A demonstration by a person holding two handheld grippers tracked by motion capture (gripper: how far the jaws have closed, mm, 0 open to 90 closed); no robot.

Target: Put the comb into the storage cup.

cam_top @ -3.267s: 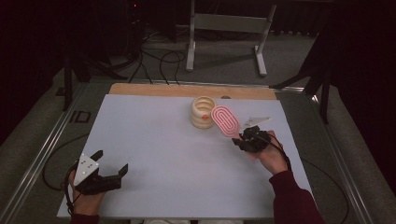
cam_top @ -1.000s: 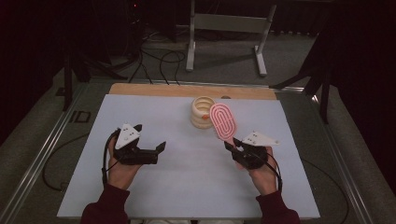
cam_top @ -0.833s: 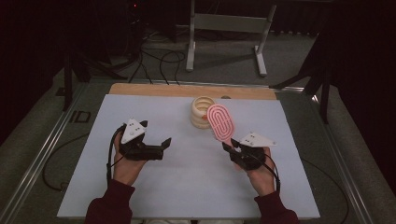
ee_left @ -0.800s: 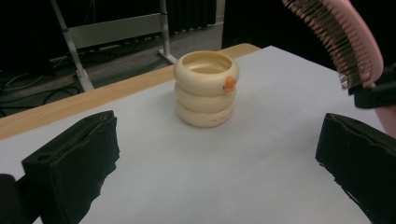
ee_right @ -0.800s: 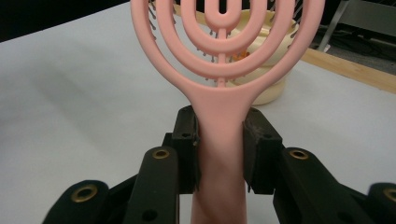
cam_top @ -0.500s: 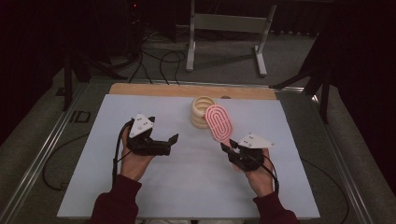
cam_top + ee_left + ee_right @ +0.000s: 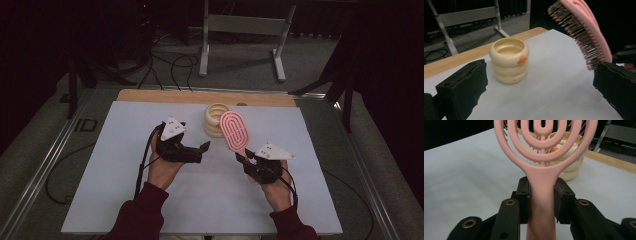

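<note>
pink hairbrush (image 7: 233, 130), cream cup (image 7: 509, 60), unlabelled

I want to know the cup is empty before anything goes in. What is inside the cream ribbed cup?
The cream ribbed cup shows bare upper inner wall; its bottom is hidden by the rim.
</note>
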